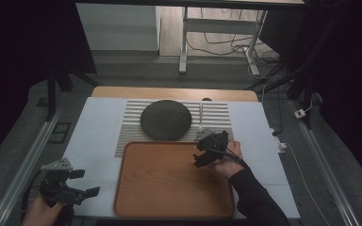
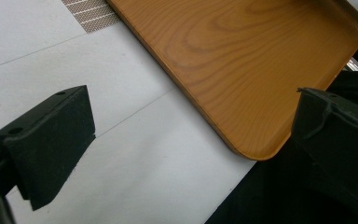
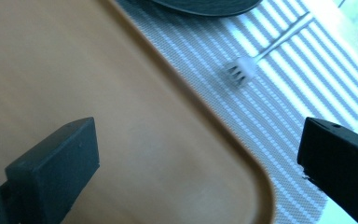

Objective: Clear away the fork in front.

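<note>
On the white surface (image 1: 94, 127) the tray (image 1: 169, 179) lies bare, plate (image 1: 165, 119) and fork (image 3: 261, 51) unmoved on the far-edge mat (image 1: 217, 115), while left gripper (image 1: 70, 186) and right gripper (image 1: 209, 148) gape empty.

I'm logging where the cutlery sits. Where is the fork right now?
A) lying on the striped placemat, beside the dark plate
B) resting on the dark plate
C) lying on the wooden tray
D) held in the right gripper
A: the fork lies on the striped placemat, beside the dark plate and outside the wooden tray; the right gripper is open and holds nothing.

trays: 1 (image 1: 136, 188) | plates: 1 (image 1: 165, 120) | forks: 1 (image 3: 256, 60) | mats: 1 (image 1: 217, 115) | grippers: 2 (image 1: 68, 186) (image 1: 210, 148)
</note>
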{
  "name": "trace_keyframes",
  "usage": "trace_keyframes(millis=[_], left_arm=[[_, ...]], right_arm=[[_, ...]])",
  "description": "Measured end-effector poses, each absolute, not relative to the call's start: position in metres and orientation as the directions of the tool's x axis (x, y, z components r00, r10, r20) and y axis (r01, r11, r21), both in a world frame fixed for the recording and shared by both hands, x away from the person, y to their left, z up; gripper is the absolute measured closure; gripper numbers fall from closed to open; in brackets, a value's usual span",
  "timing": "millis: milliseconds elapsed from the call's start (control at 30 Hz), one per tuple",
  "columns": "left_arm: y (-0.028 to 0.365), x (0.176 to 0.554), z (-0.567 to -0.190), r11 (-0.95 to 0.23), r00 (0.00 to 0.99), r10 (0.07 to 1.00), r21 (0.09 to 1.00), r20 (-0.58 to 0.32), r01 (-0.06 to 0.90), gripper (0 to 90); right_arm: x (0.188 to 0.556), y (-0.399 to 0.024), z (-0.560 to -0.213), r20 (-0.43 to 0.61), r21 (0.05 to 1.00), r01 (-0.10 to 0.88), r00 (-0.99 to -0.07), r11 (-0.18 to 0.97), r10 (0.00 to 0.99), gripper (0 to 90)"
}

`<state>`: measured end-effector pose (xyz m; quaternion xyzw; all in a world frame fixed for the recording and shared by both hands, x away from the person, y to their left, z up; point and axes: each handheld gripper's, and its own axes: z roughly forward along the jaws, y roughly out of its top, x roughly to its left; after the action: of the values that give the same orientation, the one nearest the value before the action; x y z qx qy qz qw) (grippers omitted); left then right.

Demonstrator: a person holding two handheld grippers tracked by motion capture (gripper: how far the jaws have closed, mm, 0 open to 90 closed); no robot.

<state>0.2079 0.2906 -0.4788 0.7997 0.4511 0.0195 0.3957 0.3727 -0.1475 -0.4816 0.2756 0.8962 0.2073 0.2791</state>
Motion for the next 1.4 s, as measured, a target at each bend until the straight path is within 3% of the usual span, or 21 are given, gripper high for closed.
trace_keyframes(millis=[333,667,967,1000,1367,1400], left_arm=[[0.290,0.208,-0.479,-0.283,0.594,0.734,0.648,-0.327,0.707,0.0],[0.290,0.209,-0.479,-0.289,0.598,0.732,0.646,-0.326,0.707,0.0],[0.289,0.209,-0.479,-0.293,0.600,0.731,0.644,-0.325,0.707,0.0],[0.289,0.209,-0.479,-0.294,0.600,0.731,0.643,-0.325,0.707,0.0],[0.289,0.209,-0.479,-0.300,0.603,0.729,0.641,-0.323,0.706,0.0],[0.289,0.209,-0.479,-0.301,0.604,0.729,0.641,-0.322,0.706,0.0]], right_arm=[[0.401,-0.149,-0.481,-0.472,0.506,0.369,-0.638,0.780,0.608,0.3],[0.418,-0.143,-0.486,-0.557,0.455,0.329,-0.620,0.827,0.553,9.5],[0.428,-0.125,-0.501,-0.648,0.326,0.256,-0.641,0.910,0.412,33.0],[0.429,-0.121,-0.504,-0.667,0.287,0.239,-0.645,0.928,0.372,40.0],[0.432,-0.104,-0.528,-0.764,0.079,0.125,-0.630,0.989,0.140,77.6],[0.433,-0.104,-0.528,-0.742,0.061,0.111,-0.659,0.992,0.120,82.2]])
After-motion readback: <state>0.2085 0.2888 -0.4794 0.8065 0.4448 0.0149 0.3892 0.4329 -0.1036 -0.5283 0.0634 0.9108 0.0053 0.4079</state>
